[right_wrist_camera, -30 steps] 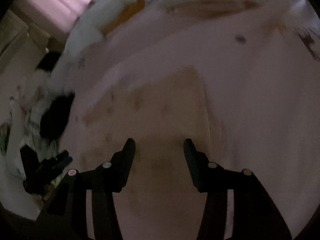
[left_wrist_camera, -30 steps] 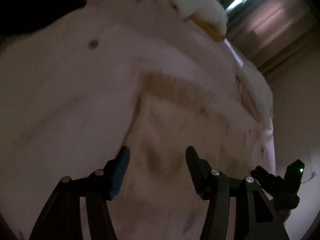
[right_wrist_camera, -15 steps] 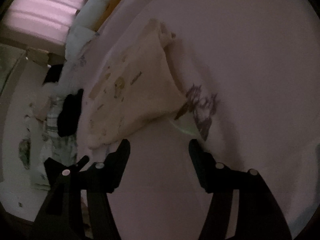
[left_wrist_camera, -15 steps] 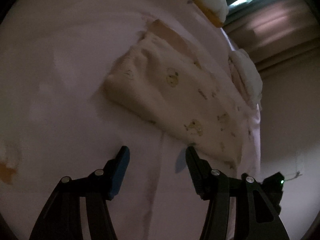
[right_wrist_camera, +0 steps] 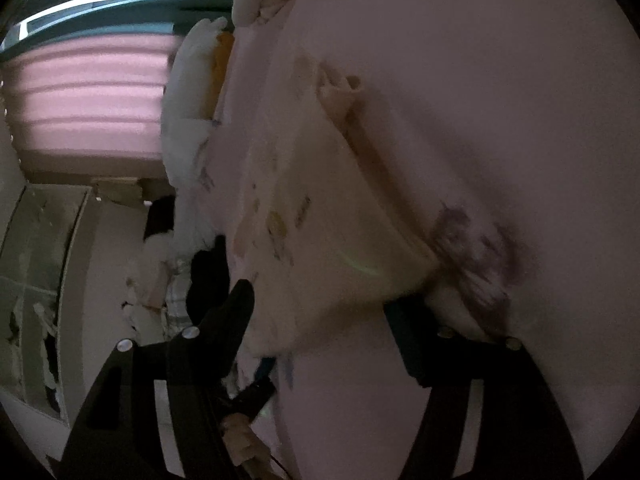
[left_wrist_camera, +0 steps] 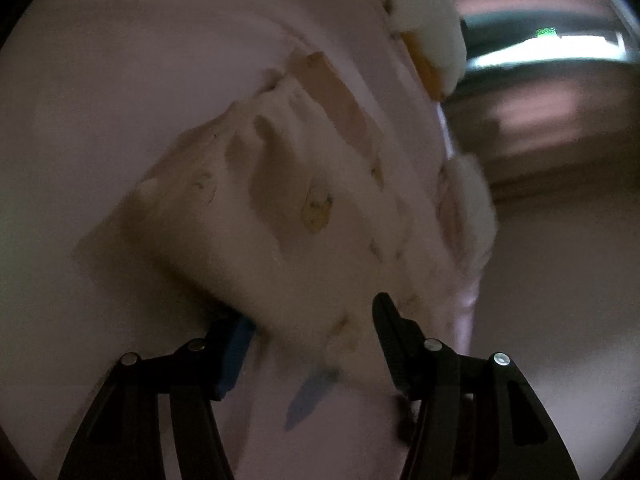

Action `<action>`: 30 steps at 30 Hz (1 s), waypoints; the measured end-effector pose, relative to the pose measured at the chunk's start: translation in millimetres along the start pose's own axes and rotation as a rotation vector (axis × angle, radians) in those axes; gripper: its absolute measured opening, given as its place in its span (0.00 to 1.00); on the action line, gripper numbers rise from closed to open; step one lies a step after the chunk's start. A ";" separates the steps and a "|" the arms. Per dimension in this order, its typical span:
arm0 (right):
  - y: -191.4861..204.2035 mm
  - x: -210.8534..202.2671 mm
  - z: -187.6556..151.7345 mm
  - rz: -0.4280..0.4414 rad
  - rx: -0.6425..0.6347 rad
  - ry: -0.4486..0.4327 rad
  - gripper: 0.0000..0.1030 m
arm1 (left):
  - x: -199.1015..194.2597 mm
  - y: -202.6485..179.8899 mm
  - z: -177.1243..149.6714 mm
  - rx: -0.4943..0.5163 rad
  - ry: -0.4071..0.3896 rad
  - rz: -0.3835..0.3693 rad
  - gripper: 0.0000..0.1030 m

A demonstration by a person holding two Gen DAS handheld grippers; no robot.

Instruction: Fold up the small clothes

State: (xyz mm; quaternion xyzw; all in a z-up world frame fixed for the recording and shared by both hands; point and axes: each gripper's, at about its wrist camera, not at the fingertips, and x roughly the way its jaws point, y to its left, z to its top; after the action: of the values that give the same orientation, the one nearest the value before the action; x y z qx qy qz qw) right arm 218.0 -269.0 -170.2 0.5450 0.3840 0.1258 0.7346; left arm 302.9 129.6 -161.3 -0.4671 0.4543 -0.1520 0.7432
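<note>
A small cream garment [left_wrist_camera: 280, 216] with little yellow printed motifs lies folded on a pale pink bed sheet [left_wrist_camera: 100, 80], and both claws are at its near edge. In the left wrist view, the left claw [left_wrist_camera: 312, 320] stands with its jaws spread apart, straddling the near corner of the garment; the blue-padded finger [left_wrist_camera: 236, 344] is partly tucked under the cloth's edge, while the other finger sits at the cloth's opposite side. The cloth lies between the jaws, not pinched. A brown band [left_wrist_camera: 336, 96] runs along the garment's far end.

In the right wrist view, the right claw [right_wrist_camera: 320, 308] is likewise spread wide, with the garment's near corner [right_wrist_camera: 340, 248] reaching down between its fingers. One finger lies against the sheet beside a dark purple print [right_wrist_camera: 476, 248] on the bedding. The frame is blurred, so whether the fingers touch the cloth cannot be told.

White plush toys [left_wrist_camera: 428, 12] with an orange patch rest at the far edge of the bed. Beyond them, pink curtains [right_wrist_camera: 88, 96] hang under a bright strip of window [right_wrist_camera: 100, 4]. A dark item [right_wrist_camera: 208, 272] lies at the bed's side, near the left claw, which is visible low in the right wrist view.
</note>
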 end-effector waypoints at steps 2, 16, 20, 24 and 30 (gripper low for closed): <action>-1.4 8.2 9.0 0.020 0.020 -0.008 0.57 | 9.7 6.5 10.0 -0.071 -0.014 -0.055 0.56; 23.7 10.6 7.1 -0.149 -0.223 -0.052 0.06 | 1.8 -29.8 -6.3 0.271 -0.132 0.292 0.04; 26.2 -28.2 -13.8 -0.107 -0.270 -0.043 0.04 | -47.9 -20.5 -26.5 0.231 -0.121 0.228 0.04; 16.6 -51.8 -40.1 -0.109 -0.290 -0.028 0.04 | -66.9 -18.7 -55.6 0.288 -0.100 0.274 0.03; -16.5 -92.1 -72.5 -0.056 -0.218 -0.075 0.05 | -100.9 -9.6 -99.3 0.320 -0.110 0.207 0.03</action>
State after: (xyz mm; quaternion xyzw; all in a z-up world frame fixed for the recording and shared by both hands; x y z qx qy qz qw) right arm 101.2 -279.7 -153.7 0.4553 0.3554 0.1256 0.8066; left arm 169.1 135.0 -114.5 -0.3012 0.4287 -0.1194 0.8433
